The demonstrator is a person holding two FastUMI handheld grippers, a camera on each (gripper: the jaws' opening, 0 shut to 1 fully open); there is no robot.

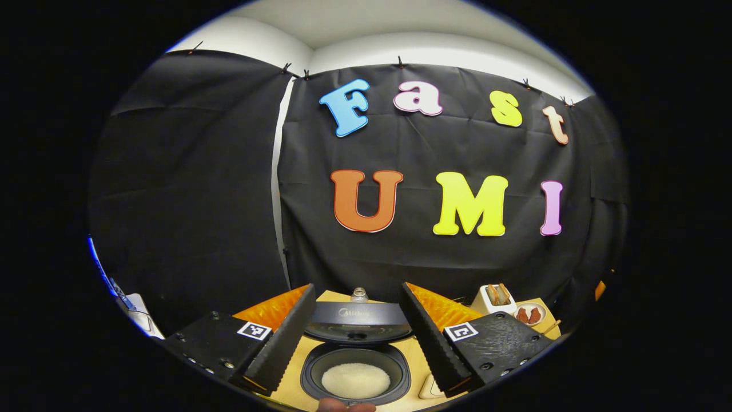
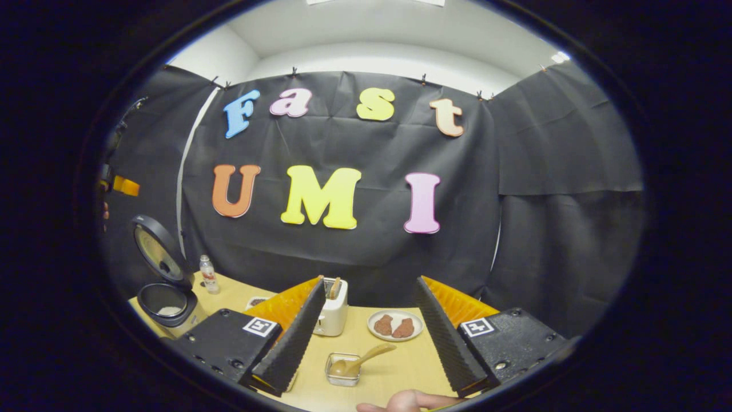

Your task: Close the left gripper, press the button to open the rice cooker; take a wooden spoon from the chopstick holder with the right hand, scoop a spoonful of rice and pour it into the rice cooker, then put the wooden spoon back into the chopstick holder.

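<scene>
Rice cooker (image 1: 355, 366) open below left tool (image 1: 357, 343), spread, empty.

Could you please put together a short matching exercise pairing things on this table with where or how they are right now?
Things:
1. rice cooker
2. wooden spoon
3. plate
4. small bottle

States:
A. holds two brown pieces
B. lid up, rice inside
C. stands behind the cooker, by the wall
D. bowl end in a small clear container

Pairs: 1-B, 2-D, 3-A, 4-C.
</scene>
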